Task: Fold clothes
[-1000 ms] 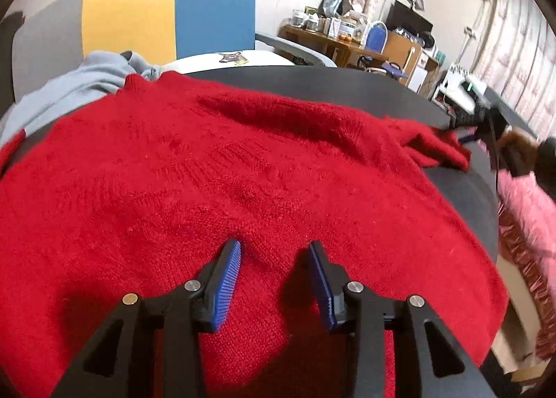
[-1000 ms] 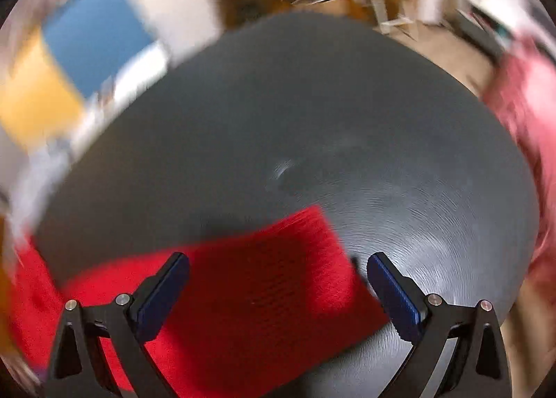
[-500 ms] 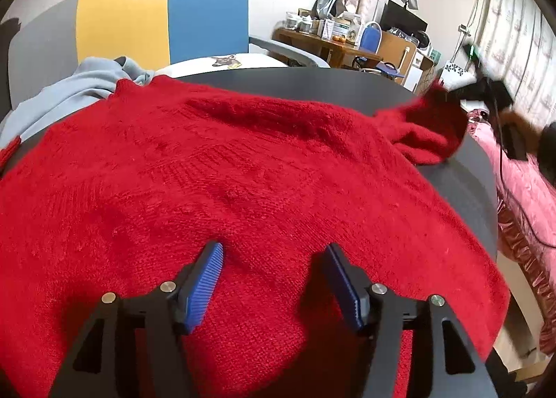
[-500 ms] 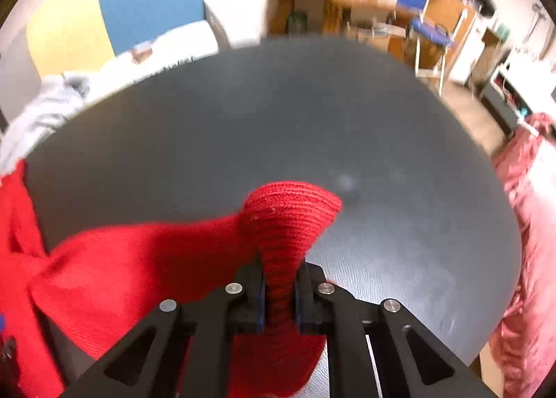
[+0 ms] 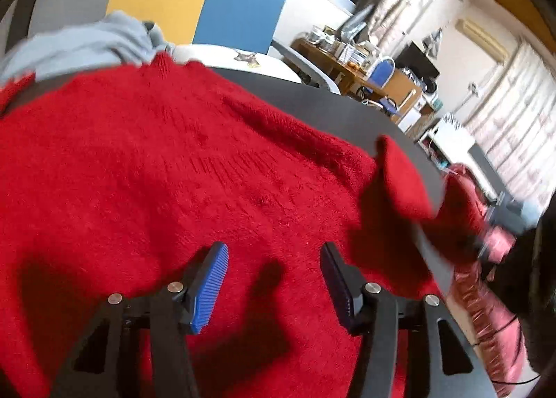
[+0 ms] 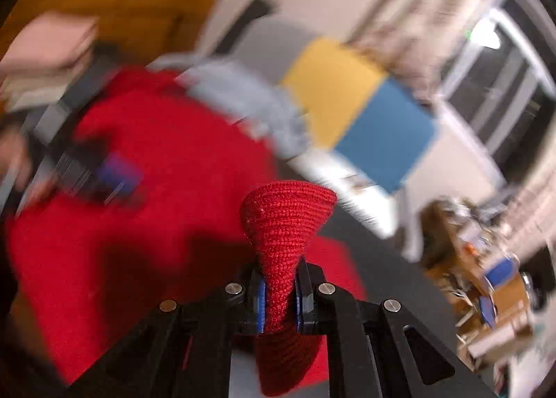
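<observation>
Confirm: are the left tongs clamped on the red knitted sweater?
No, the left tongs are open, blue pads apart above the red knitted sweater.

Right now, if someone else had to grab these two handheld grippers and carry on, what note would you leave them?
Left gripper: jaws open, empty, over the body of the red sweater.
Right gripper: jaws shut on a sleeve end of the sweater, lifted off the dark table.
Done: sleeve picked up.
Left: lay the sleeve across the body, fold the rest. A grey garment waits at the far edge.
</observation>
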`<state>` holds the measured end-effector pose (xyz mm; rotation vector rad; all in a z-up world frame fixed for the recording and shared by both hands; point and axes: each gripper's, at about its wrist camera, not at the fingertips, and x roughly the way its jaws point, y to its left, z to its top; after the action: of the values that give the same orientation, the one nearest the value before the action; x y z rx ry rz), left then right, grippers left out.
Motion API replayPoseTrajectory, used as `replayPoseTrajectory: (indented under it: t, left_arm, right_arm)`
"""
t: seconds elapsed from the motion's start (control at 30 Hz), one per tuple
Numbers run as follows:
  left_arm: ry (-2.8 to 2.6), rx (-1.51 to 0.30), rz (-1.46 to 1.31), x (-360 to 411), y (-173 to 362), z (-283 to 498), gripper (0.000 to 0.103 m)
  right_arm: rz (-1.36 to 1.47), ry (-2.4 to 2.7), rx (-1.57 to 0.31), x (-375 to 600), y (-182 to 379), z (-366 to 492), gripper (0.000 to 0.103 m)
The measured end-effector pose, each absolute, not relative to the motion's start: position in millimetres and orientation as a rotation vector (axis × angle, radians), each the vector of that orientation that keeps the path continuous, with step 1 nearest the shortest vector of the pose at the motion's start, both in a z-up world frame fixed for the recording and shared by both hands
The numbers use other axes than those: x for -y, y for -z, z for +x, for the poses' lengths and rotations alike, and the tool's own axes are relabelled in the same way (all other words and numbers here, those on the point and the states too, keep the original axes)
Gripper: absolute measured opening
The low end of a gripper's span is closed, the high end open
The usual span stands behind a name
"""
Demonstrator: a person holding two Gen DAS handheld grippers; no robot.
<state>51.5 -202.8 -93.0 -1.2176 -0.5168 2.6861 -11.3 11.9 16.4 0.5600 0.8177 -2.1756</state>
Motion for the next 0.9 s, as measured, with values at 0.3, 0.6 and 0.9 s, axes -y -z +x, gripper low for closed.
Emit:
replayPoseTrajectory:
  t: [0.3,0.6,0.9]
  left_arm:
    - [-2.7,0.369,-1.228,185,75,33,0.056]
    - [-2.725,0.252,-1.203,173,63,-6,0.056]
    - [-2.699,-0.005,-1.138,158,21,-102,0.057]
  right_arm:
    - [0.761,1.948,-0.927,-13,73,68,0.022]
    - [1.12,1.968,-0.167,-109,40,6,0.065]
    - [1.362,2.179,-0.163,-117,91,-63,0.064]
